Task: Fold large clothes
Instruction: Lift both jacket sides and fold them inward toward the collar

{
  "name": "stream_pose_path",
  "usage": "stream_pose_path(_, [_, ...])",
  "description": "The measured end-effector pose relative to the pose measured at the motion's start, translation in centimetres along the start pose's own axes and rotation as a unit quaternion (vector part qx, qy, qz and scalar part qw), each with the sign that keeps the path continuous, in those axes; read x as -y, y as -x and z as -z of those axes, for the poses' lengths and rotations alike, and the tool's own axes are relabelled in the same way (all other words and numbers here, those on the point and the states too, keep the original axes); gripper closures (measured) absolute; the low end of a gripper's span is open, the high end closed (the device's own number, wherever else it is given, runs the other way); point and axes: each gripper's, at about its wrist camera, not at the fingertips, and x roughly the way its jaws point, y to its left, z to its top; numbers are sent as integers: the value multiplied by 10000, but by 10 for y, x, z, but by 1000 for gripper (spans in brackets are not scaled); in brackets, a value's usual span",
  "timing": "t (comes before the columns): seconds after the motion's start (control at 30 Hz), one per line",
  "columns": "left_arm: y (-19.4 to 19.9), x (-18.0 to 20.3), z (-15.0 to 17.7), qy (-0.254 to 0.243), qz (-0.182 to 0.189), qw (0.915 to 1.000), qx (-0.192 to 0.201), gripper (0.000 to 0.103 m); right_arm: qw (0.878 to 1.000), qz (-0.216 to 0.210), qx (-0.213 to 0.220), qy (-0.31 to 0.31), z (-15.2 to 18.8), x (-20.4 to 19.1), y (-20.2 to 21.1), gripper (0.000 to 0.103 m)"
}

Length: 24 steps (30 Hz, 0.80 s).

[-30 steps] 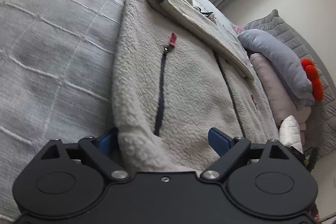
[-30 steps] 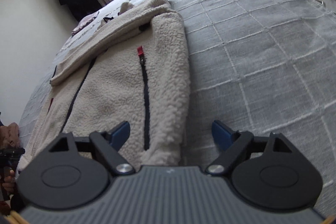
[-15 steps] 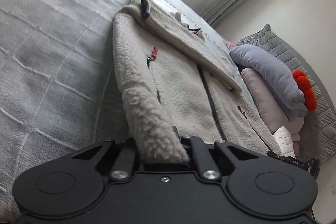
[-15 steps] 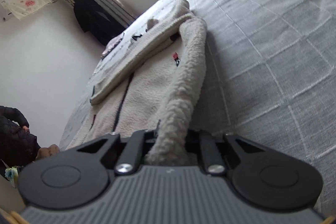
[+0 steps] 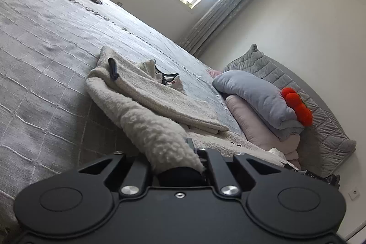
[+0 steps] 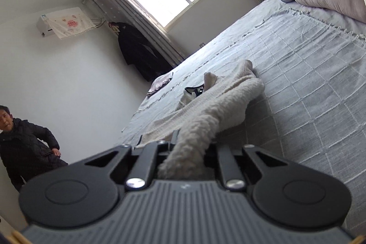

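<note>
Left wrist view: my left hand-held gripper (image 5: 183,157) and right hand-held gripper (image 6: 183,152) each clench the cream fleece jacket's (image 5: 160,93) hem above the grey quilted bed (image 5: 45,42).

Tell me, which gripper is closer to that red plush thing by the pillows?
Left, probably. The red plush shows beyond the left gripper; the right gripper, also clamping the fleece jacket, doesn't see it.

Left gripper (image 5: 177,156): jaws clamped tight on a bunched edge of the fleece jacket (image 5: 157,106), fabric pinched btwn the fingers & lifted off the bed; gripper tilts a bit downward. Right gripper (image 6: 187,152): same deal, jaws closed hard on the jacket's other edge, cloth raised, pointing slightly below level. Both held side by side.
</note>
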Motion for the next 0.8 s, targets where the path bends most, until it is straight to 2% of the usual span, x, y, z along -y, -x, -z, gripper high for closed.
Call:
stream_pose_path(0.1, [12,7,-4,-165,47,9999,-7,94,9999,13,27,155,-4,-13,13,93])
stream_pose_path(0.17, [5,8,-10,-241,-17,9997,-87,94,9998,93,-27,188,-11,-16,8,93])
stream_pose_path(0.27, [-16,9,-26,-387,-165,9991,-106,93,9995,178,-19,241,-25,-16,-14,93])
stream_pose_path(0.37, [-42,11,-57,-468,-242,9986,57,93,9990,308,60,324,-51,-13,-50,93])
stream_pose_path(0.47, [-80,12,-99,-525,-394,9975,266,93,9987,399,174,248,-87,-5,-92,93])
stream_pose_path(0.6, [-145,7,-150,-658,-683,9945,446,92,9962,768,177,364,-128,3,-163,92])
stream_pose_path(0.73, [-216,-18,-180,-698,-1120,9896,568,88,9912,1303,124,210,-155,32,-235,91])
stream_pose_path(0.8, [-252,-42,-187,-465,-1185,9911,395,88,9904,1382,-1,-92,-161,54,-264,91])
